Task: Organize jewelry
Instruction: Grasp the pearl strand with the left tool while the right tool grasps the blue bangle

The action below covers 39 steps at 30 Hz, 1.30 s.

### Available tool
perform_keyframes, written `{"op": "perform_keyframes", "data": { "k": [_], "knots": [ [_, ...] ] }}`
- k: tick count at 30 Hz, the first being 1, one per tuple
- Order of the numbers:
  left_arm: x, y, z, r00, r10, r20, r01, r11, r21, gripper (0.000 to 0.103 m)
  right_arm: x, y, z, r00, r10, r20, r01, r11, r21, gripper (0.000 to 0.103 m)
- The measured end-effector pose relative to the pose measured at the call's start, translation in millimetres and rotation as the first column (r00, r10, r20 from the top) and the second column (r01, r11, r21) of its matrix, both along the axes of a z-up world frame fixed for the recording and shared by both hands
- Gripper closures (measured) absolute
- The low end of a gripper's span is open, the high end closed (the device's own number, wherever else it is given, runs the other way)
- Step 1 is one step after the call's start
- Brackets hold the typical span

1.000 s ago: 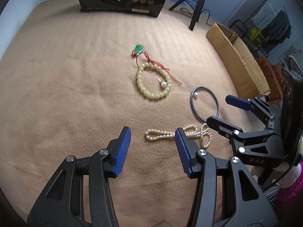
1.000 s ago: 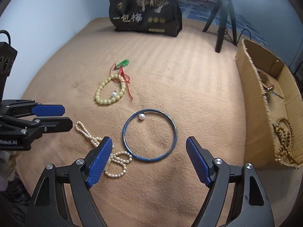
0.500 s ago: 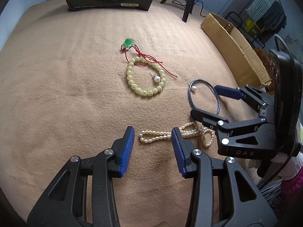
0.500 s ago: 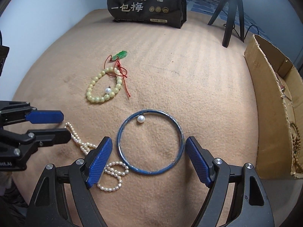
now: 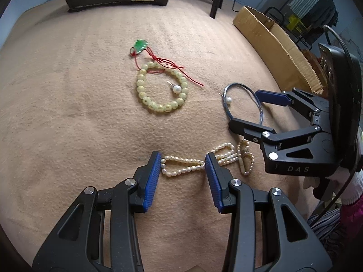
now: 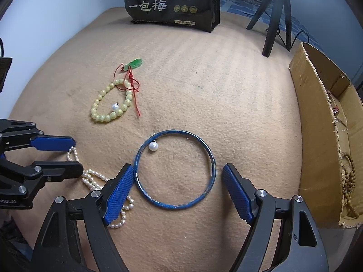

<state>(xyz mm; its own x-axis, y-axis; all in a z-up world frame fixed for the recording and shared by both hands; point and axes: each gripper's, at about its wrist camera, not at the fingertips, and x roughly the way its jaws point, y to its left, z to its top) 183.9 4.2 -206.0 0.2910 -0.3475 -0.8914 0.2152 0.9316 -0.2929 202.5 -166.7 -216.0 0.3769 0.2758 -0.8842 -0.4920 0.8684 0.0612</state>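
My left gripper (image 5: 183, 158) is open, its blue pads on either side of one end of a white pearl necklace (image 5: 181, 164) on the tan cloth. My right gripper (image 6: 174, 176) is open wide around a blue bangle (image 6: 209, 156), with a loose pearl earring (image 6: 153, 146) inside the ring. A yellow bead bracelet (image 5: 145, 97) holds another pearl earring (image 5: 177, 88), and a green pendant (image 5: 141, 44) on red cord lies just beyond it. The necklace also shows in the right wrist view (image 6: 93, 179), and the right gripper (image 5: 249, 111) in the left wrist view.
A cardboard box (image 6: 317, 122) with wooden beads (image 6: 350, 181) stands at the right edge. A black bag (image 6: 172, 2) and a tripod (image 6: 275, 15) stand at the far edge. The tan cloth (image 6: 215, 86) covers the surface.
Both grippers have moved forward and down. The left pads now flank the pearl necklace's end. The right pads now flank the blue bangle.
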Motion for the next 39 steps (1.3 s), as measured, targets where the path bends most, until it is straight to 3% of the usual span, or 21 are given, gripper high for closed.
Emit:
{"op": "perform_keyframes", "data": {
  "k": [6, 11, 14, 18, 22, 26, 28, 31, 33, 35, 39],
  "knots": [
    [-3, -12, 0, 0.999, -0.047, 0.002, 0.047, 0.999, 0.015, 0.062, -1, -5, -1, 1.0, 0.007, -0.008, -0.007, 1.0, -0.005, 0.024],
    [-8, -25, 1, 0.995, -0.093, 0.023, 0.092, 0.994, 0.051, 0.062, 2, -13, 0, 1.0, -0.011, -0.019, 0.011, 1.0, -0.002, 0.034],
    [-9, -32, 1, 0.994, -0.106, 0.029, 0.105, 0.993, 0.054, 0.048, 6, -19, 0, 0.999, -0.028, -0.025, 0.028, 1.0, 0.002, 0.035],
    [-7, -43, 2, 0.992, -0.12, 0.033, 0.117, 0.99, 0.073, 0.041, 6, -22, -1, 0.999, -0.032, -0.031, 0.032, 0.999, 0.012, 0.035],
    [-3, -55, 0, 0.991, -0.126, 0.038, 0.122, 0.987, 0.1, 0.039, 6, -25, -1, 0.999, -0.035, -0.038, 0.035, 0.999, 0.021, 0.035],
    [-2, -70, -5, 0.988, -0.144, 0.061, 0.131, 0.973, 0.188, 0.039, 9, -24, -1, 0.998, -0.032, -0.046, 0.034, 0.999, 0.03, 0.035],
    [-3, -72, -6, 0.986, -0.15, 0.078, 0.131, 0.968, 0.216, 0.042, 9, -24, -1, 0.998, -0.031, -0.047, 0.033, 0.999, 0.034, 0.035],
    [-1, -69, -5, 0.985, -0.144, 0.095, 0.12, 0.967, 0.223, 0.061, 10, -25, -2, 0.998, -0.031, -0.049, 0.032, 0.999, 0.04, 0.033],
    [1, -63, -4, 0.986, -0.131, 0.101, 0.107, 0.97, 0.219, 0.08, 9, -25, -2, 0.998, -0.031, -0.048, 0.033, 0.999, 0.039, 0.031],
    [4, -57, -3, 0.988, -0.114, 0.102, 0.091, 0.973, 0.211, 0.09, 8, -22, -3, 0.998, -0.031, -0.046, 0.033, 0.999, 0.038, 0.028],
    [3, -50, -1, 0.99, -0.103, 0.099, 0.083, 0.978, 0.191, 0.094, 5, -14, -5, 1.0, -0.017, -0.02, 0.017, 1.0, -0.002, 0.027]
  ]
}}
